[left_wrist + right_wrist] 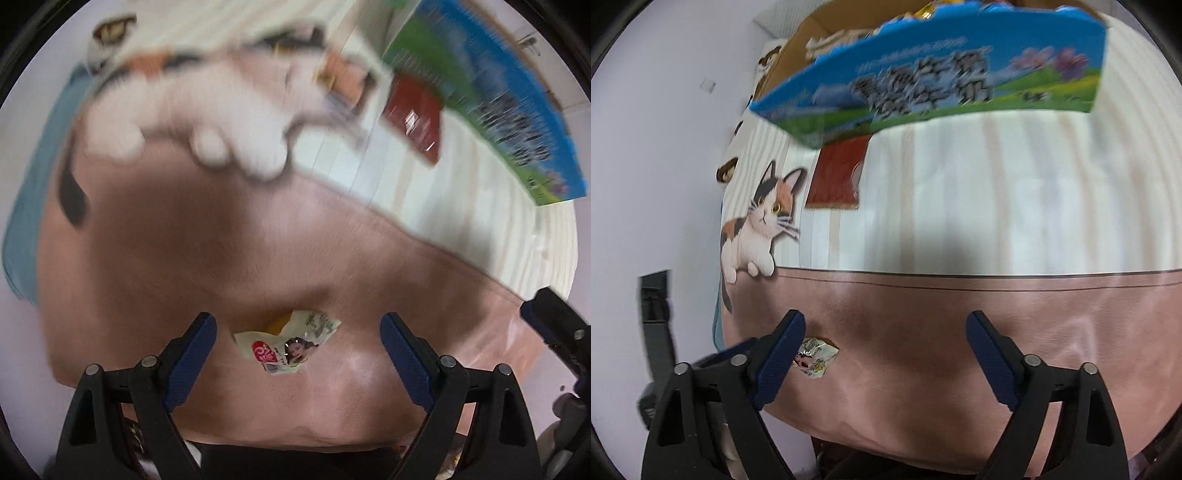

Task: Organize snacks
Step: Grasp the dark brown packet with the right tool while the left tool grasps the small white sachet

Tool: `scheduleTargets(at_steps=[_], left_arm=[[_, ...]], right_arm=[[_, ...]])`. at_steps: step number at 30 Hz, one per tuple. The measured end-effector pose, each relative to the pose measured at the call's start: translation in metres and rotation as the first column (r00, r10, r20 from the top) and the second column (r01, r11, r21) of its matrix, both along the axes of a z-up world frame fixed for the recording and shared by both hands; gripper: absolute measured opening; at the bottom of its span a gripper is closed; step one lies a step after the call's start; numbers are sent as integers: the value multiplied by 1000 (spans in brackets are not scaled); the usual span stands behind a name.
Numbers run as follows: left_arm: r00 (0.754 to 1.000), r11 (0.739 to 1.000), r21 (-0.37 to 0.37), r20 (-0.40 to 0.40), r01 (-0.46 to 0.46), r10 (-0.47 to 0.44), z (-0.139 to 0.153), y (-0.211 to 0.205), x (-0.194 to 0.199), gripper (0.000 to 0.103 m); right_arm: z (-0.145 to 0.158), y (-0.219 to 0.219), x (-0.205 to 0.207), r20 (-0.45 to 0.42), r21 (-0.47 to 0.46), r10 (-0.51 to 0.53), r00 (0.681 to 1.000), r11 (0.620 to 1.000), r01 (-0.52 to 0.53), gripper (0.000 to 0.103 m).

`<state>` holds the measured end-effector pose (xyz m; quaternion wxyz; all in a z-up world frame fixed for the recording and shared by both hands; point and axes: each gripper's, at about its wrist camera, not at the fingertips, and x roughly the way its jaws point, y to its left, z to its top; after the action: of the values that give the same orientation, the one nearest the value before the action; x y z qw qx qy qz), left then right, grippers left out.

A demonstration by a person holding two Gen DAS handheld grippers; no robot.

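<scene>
Two claws are held with jaws wide apart and nothing gripped. One small crumpled white snack packet with red and yellow print [286,347] lies on the pink band of the cat-printed cloth covering the bench [147,258], directly between the fingers of the left claw [297,343]. In the right wrist view it sits just beside the left finger of the right claw [885,343]. A blue-and-green printed cardboard box [942,77] with snacks inside stands further back, a dark red flat packet [836,173] before it. The left claw is best lowered squarely over the packet, closed gently on its middle, and the packet carried to the box.
</scene>
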<state>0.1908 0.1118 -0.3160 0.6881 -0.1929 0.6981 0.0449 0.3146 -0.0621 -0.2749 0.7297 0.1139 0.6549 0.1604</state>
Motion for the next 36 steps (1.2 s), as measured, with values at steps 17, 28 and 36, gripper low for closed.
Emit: scheduleTargets(at_steps=[17,28,36], left_arm=[[998,995,-95,52,-42,47,-28,7,-26,46],[990,964,-229,14,-136,143,-38,26,-35,51],[985,929,-328,-36,-169,167,-46,38,-40,63]], right_arm=[[-21,102,107,77,-75,41,996,997,-35,86],[-67,135,133,51,-225,125,991,968,-111,59],[-64,83,78,-5,-252,223,975,943,-217,59]])
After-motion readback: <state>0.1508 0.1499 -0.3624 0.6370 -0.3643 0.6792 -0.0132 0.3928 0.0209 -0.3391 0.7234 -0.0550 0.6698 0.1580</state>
